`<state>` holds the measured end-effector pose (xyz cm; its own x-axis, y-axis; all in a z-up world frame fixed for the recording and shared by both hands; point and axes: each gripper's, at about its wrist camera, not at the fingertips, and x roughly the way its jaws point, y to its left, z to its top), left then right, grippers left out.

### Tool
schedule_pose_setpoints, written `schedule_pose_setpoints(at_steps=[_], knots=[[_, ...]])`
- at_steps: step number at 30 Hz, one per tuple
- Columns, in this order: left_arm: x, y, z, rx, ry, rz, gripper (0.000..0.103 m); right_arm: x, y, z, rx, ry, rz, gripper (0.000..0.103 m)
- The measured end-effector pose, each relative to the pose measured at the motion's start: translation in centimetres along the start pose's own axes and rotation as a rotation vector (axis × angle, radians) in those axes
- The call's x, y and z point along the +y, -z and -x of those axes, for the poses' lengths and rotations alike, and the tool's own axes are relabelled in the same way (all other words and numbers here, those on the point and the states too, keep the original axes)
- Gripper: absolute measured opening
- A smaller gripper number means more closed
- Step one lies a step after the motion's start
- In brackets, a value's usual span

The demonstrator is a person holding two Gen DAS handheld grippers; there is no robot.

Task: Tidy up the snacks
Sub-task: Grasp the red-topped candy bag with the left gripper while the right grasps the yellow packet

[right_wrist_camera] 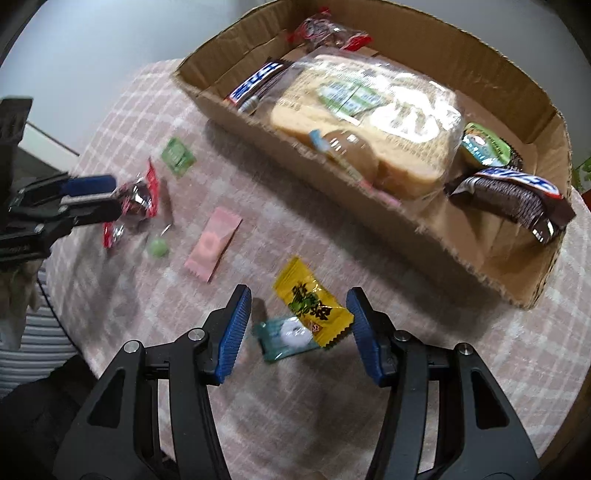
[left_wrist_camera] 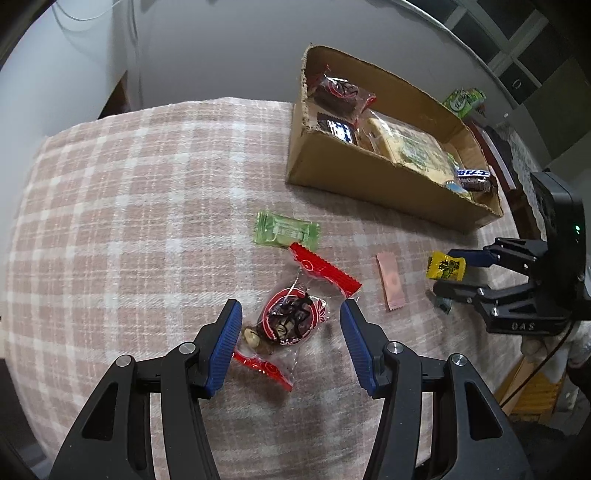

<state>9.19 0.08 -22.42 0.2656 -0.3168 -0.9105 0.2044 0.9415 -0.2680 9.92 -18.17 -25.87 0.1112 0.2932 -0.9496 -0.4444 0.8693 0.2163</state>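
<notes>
My left gripper (left_wrist_camera: 291, 332) is open, its blue pads on either side of a red-and-clear wrapped snack (left_wrist_camera: 291, 321) lying on the checked cloth. My right gripper (right_wrist_camera: 299, 328) is open around a yellow candy (right_wrist_camera: 312, 308) and a teal candy (right_wrist_camera: 286, 338) that overlap on the cloth. The cardboard box (left_wrist_camera: 369, 177) holds a bread pack (right_wrist_camera: 369, 122), chocolate bars (right_wrist_camera: 517, 199) and a red snack (right_wrist_camera: 328, 31). The box rim also shows in the right wrist view (right_wrist_camera: 436, 225). A green candy (left_wrist_camera: 286, 230) and a pink sachet (left_wrist_camera: 390, 280) lie loose on the cloth.
A pink-and-white checked cloth (left_wrist_camera: 129, 203) covers the table. A small green round sweet (right_wrist_camera: 158, 246) lies near the pink sachet (right_wrist_camera: 214, 242). The table edge drops off at the right, with a wooden stool (left_wrist_camera: 535, 391) below. A grey wall stands behind the table.
</notes>
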Motion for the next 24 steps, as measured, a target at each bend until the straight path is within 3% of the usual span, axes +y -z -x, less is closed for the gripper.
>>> schedule_pose_setpoints(at_steps=[3, 8, 17, 24], knots=[[-0.3, -0.3, -0.5, 0.011, -0.005, -0.014, 0.054, 0.6, 0.3, -0.2, 0.005, 0.025, 0.033, 0.052], [-0.5, -0.3, -1.3, 0.026, -0.030, -0.048, 0.054, 1.1, -0.3, -0.6, 0.024, 0.096, 0.070, 0.036], [-1.0, -0.3, -2.3, 0.028, -0.054, -0.044, 0.054, 1.9, -0.6, -1.1, 0.026, 0.126, 0.083, 0.027], [-1.5, 0.0, -2.5, 0.009, -0.086, -0.030, 0.036, 0.7, -0.7, -0.7, 0.011, 0.117, 0.035, 0.018]])
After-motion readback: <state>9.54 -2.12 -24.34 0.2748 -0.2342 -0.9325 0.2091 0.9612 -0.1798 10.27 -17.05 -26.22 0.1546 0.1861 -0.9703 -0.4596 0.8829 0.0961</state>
